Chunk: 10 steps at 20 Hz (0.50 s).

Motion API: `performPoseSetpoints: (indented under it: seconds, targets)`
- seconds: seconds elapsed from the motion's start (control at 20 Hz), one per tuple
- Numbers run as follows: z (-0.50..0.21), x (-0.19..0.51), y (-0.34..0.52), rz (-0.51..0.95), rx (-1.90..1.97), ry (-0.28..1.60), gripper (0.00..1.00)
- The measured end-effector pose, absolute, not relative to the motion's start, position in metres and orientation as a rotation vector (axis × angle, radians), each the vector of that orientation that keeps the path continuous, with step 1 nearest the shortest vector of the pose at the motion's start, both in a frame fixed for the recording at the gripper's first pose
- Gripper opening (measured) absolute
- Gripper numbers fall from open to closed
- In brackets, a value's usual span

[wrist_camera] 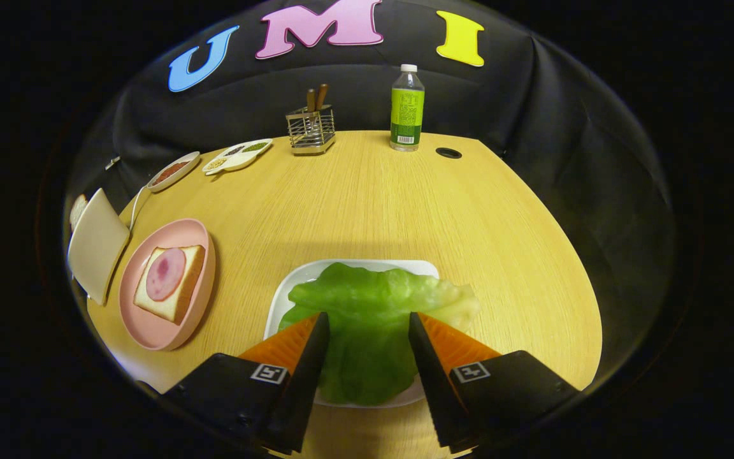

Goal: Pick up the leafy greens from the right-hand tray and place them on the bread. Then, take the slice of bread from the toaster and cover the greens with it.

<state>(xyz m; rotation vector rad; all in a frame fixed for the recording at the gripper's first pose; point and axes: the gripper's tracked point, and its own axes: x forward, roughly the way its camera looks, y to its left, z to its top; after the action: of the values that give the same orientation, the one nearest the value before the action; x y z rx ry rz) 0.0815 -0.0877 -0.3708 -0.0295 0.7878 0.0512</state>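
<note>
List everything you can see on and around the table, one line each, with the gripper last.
leafy greens: one, light green, lying on the white tray between the fingers
white tray: one, white, under the greens
pink plate: one, pink, beside the tray
bread: one slice, pale with brown crust, on the pink plate
ham slice: one, pink, on the bread
toaster: one, cream, beyond the pink plate, bread slice poking out
sauce dishes: two, white, far side of the table
utensil rack: one, metal wire, holding brown-handled utensils
bottle: one, green label, white cap, far table edge
table: one, light wood
gripper: one, fingers open either side of the greens
</note>
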Motion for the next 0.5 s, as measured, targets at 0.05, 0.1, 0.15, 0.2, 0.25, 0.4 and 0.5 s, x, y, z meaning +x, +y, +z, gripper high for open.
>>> performPoseSetpoints:
  seconds: [0.05, 0.1, 0.15, 0.2, 0.25, 0.4, 0.5]
  targets:
    - [-0.3704, 0.0809, -0.0873, 0.058, -0.038, 0.794, 0.76]
    - [-0.3714, 0.0815, -0.0865, 0.064, -0.041, 0.799, 0.76]
    - [-0.3706, 0.0818, -0.0874, 0.069, -0.041, 0.804, 0.76]
    - [-0.3712, 0.0816, -0.0887, 0.058, -0.031, 0.806, 0.59]
    - [-0.3700, 0.0819, -0.0878, 0.060, -0.030, 0.808, 0.42]
    - [-0.3689, 0.0804, -0.0861, 0.071, -0.029, 0.820, 0.28]
    - [-0.3704, 0.0819, -0.0854, 0.078, -0.003, 0.832, 0.09]
